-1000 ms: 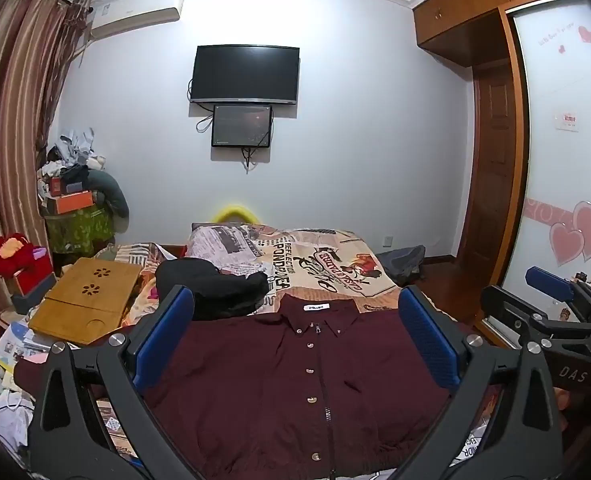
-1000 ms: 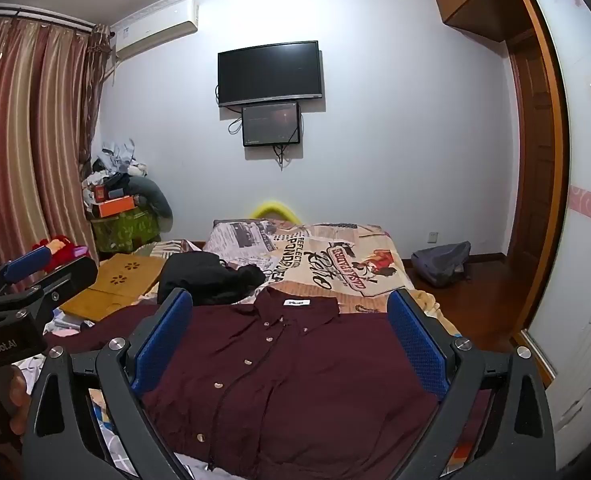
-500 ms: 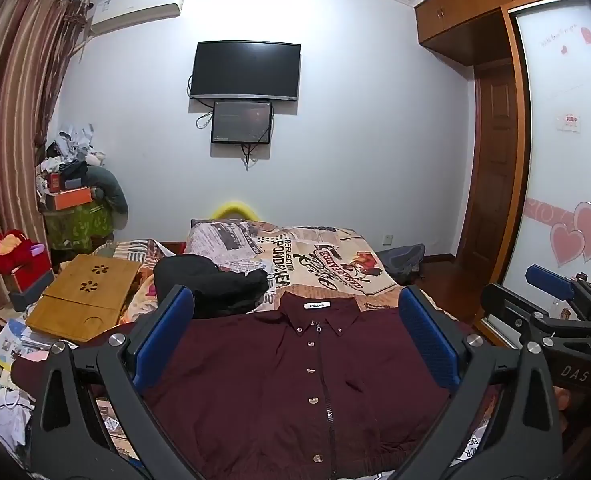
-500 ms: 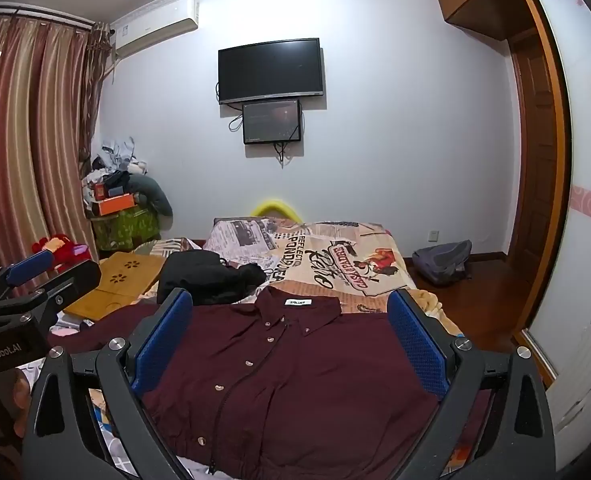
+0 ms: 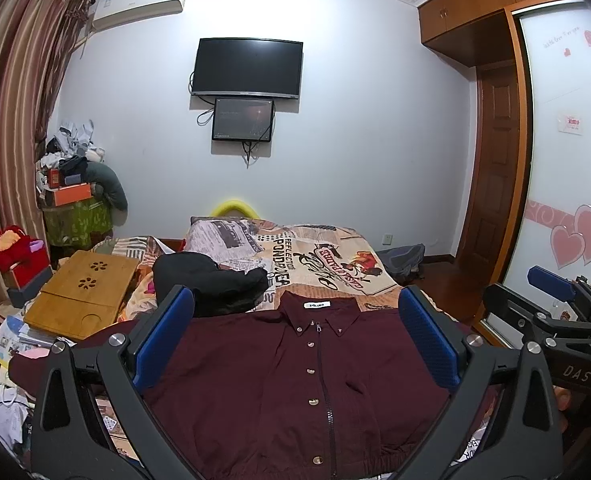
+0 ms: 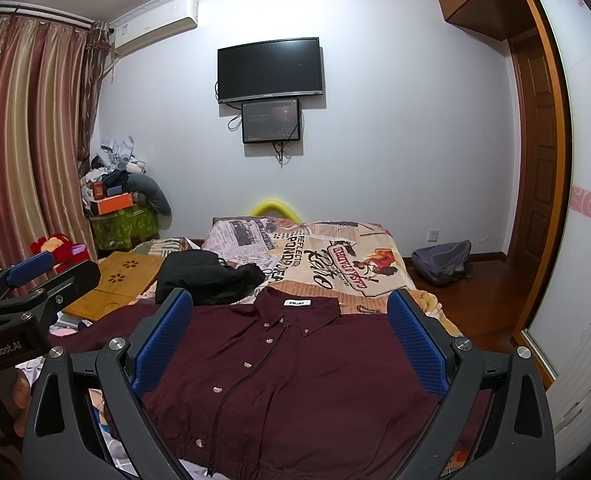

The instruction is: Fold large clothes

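Note:
A dark maroon button-up shirt point(image 5: 287, 380) lies flat and face up on the bed, collar away from me, sleeves spread to both sides; it also shows in the right wrist view point(image 6: 295, 376). My left gripper point(image 5: 295, 340) is open and empty, held above the shirt's lower half. My right gripper point(image 6: 291, 340) is open and empty, likewise above the shirt. The right gripper shows at the right edge of the left wrist view point(image 5: 551, 316), and the left gripper at the left edge of the right wrist view point(image 6: 31, 288).
A black garment point(image 5: 207, 284) lies on the printed bedspread point(image 5: 327, 260) beyond the shirt's left shoulder. A wooden lap tray point(image 5: 83, 292) sits at the bed's left. Clutter piles stand by the curtain point(image 6: 119, 200). A grey backpack point(image 6: 441, 262) lies on the floor right.
Both views have tilted slightly, so the room sits a little higher in frame. The shirt has not moved and both grippers stay open.

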`<state>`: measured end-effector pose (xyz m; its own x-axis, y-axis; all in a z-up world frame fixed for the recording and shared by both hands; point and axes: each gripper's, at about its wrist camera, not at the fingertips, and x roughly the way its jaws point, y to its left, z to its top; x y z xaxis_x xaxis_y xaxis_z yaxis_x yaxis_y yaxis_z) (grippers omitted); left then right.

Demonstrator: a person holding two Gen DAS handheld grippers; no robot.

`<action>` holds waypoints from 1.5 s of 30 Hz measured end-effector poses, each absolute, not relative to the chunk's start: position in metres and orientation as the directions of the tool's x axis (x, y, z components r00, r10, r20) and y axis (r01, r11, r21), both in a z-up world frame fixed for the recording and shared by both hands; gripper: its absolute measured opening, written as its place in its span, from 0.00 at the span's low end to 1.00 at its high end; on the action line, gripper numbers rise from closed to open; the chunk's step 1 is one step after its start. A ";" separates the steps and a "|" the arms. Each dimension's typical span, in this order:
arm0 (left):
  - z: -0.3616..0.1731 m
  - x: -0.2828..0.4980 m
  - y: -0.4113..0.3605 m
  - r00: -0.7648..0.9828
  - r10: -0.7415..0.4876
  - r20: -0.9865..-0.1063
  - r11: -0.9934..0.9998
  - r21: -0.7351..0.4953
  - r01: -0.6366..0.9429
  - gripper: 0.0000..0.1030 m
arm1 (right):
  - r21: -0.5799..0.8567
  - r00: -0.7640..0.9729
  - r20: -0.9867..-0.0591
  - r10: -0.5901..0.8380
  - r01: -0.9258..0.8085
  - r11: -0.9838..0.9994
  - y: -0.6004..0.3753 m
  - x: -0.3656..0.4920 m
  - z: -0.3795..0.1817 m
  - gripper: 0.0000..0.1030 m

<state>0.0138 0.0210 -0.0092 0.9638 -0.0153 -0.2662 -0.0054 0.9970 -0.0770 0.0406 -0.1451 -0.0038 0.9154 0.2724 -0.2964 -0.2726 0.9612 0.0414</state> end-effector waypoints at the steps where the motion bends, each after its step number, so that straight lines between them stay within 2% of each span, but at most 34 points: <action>1: -0.010 0.014 0.021 0.964 -0.015 -0.266 0.997 -0.077 -0.006 1.00 | 0.042 0.915 -0.298 0.273 -0.273 0.961 -0.146 0.041 -0.004 0.94; 45: -0.020 0.019 0.025 0.963 -0.006 -0.270 0.995 -0.093 -0.019 1.00 | 0.027 0.913 -0.305 0.270 -0.275 0.961 -0.141 0.048 -0.010 0.94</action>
<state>0.0187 0.0253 -0.0196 0.9629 -0.0063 -0.2698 -0.0195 0.9955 -0.0929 0.0480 -0.1408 -0.0098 0.9132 0.2701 -0.3053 -0.2751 0.9610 0.0271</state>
